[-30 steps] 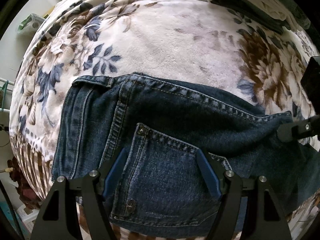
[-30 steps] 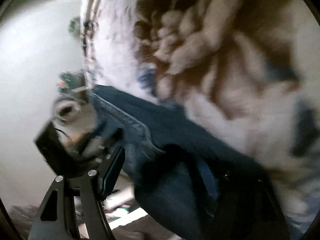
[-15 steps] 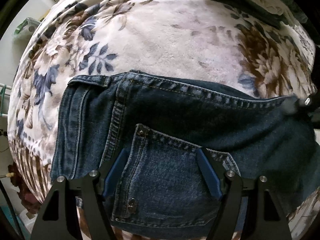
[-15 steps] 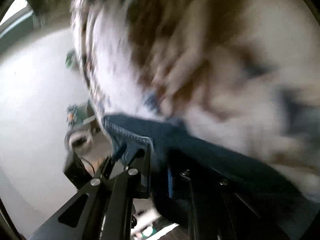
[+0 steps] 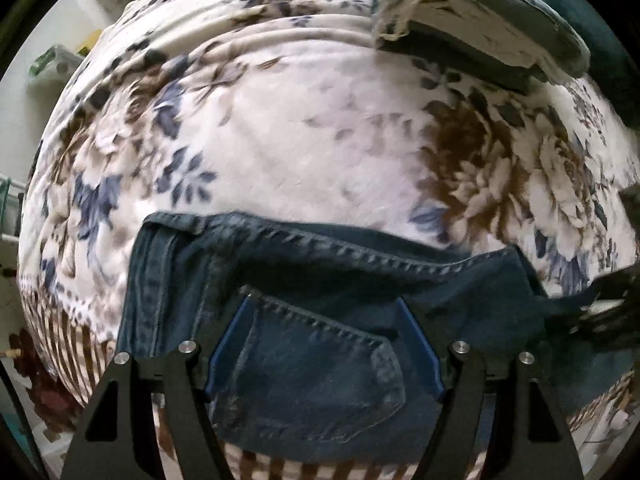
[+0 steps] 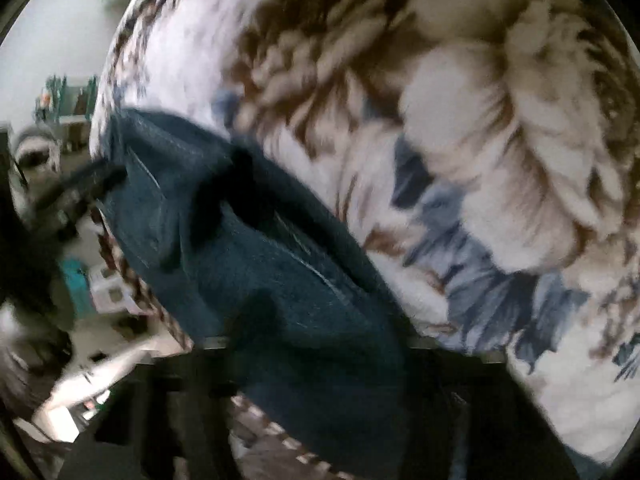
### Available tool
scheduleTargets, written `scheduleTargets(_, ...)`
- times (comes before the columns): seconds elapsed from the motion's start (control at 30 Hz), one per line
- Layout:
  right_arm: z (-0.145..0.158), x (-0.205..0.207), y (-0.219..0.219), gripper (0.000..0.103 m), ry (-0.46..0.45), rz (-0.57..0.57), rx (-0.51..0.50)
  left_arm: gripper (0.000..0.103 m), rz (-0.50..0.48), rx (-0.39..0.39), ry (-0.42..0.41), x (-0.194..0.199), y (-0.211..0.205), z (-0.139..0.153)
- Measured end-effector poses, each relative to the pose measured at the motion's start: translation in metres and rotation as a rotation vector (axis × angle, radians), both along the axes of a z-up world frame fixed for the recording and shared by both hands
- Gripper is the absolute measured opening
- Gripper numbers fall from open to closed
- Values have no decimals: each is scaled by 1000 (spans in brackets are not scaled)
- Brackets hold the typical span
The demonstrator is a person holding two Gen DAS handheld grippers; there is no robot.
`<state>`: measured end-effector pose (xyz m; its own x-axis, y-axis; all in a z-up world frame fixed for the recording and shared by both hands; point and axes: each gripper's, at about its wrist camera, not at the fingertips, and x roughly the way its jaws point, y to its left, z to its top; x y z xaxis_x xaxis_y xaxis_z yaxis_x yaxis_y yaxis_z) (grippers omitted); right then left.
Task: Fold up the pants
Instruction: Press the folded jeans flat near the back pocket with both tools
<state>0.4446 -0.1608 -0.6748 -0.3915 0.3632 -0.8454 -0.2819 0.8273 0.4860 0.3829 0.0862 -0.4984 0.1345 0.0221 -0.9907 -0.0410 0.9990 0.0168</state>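
Denim fills the near field of the left wrist view: the left gripper (image 5: 324, 344) points down at the pants (image 5: 320, 360), its blue-padded fingers (image 5: 226, 344) spread wide to either side of a back pocket (image 5: 304, 368), with the cloth between them; whether the pads actually press on the fabric cannot be told. At that view's right edge, the right gripper (image 5: 604, 304) shows as a dark blurred shape against the far corner of the waistband (image 5: 360, 256). In the right wrist view the right gripper's fingers are in shadow under dark cloth that drapes across the lower frame; its jaws are narrow and just opening, with denim between them, grip unclear. Pants are dark blue jeans with pale contrast stitching and a riveted pocket, lying at the near edge of a bed (image 5: 300, 128). Bed cover is plush, cream with brown and blue flowers, and rippled toward the far side. Folded grey-green cloth (image 5: 480, 28), frayed at one edge, lies farthest off.
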Motion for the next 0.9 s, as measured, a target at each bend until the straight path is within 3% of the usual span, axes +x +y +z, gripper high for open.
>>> scheduleTargets(0.03,-3,-5,3,9,-17,18,-25,71,0,-9,3,4,-3,1)
scheduleTargets(0.07,1,-6,4,5,-61,16,-51,71,-4,-15,5,6,-7,0)
scheduleTargets(0.27,31,-2,-50,4,-194,-253,-109,71,-13,13,19,17,-22,-20)
scheduleTargets(0.37,8,-3,-72,5,-87,-402,-63,71,-6,28,45,19,-21,-34)
scheduleTargets(0.43,-4,0,-66,7,2,-363,-22,71,0,30,51,21,-19,-35)
scheduleTargets(0.5,-3,10,-64,15,43,-373,6,71,3,23,56,22,-18,-31)
scheduleTargets(0.57,5,18,-64,53,27,-410,75,71,-1,18,55,25,-18,-26)
scheduleTargets(0.63,16,30,-57,70,-15,-429,123,71,-27,37,46,28,-24,-19)
scheduleTargets(0.73,3,43,-30,70,34,-412,185,71,-75,71,58,39,-36,-16)
scheduleTargets(0.8,-15,50,-6,70,42,-390,174,71,-79,54,97,45,-37,-17)
scheduleTargets(0.83,-19,48,4,61,46,-373,181,71,-70,24,125,49,-36,-18)
scheduleTargets(0.87,-15,38,8,33,40,-349,183,71,-64,10,152,54,-35,-19)
scheduleTargets(0.9,-18,36,23,23,30,-330,177,71,-72,10,163,57,-37,-19)
